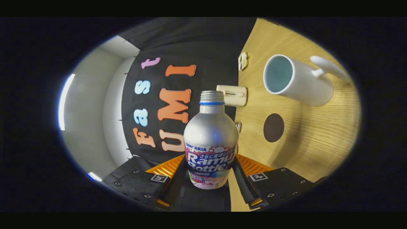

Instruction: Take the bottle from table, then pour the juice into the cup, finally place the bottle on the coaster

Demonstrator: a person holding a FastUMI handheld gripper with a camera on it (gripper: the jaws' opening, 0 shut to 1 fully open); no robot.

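1. Table (302,152) of pale wood, tipped up on its side in the gripper view, far side of the bottle from the black cloth wall.
2. Cup (297,81), white with a handle, standing on the table, well past the bottle and off to one side. Open mouth turned this way, inside looks bluish.
3. Bottle (210,140), silver with a bright label, no cap on, blue ring under the threaded neck. Sits between the two fingers, neck pointing away from them, held off the table.
4. Gripper (210,173) closed part way, one finger pressed on each side of the bottle's lower body, holding it tight.
5. Coaster (273,127), dark and round, flat on the table, between the bottle and the cup, apart from both.
6. Small cream box (234,95) just behind the bottle's neck, at the table's edge.
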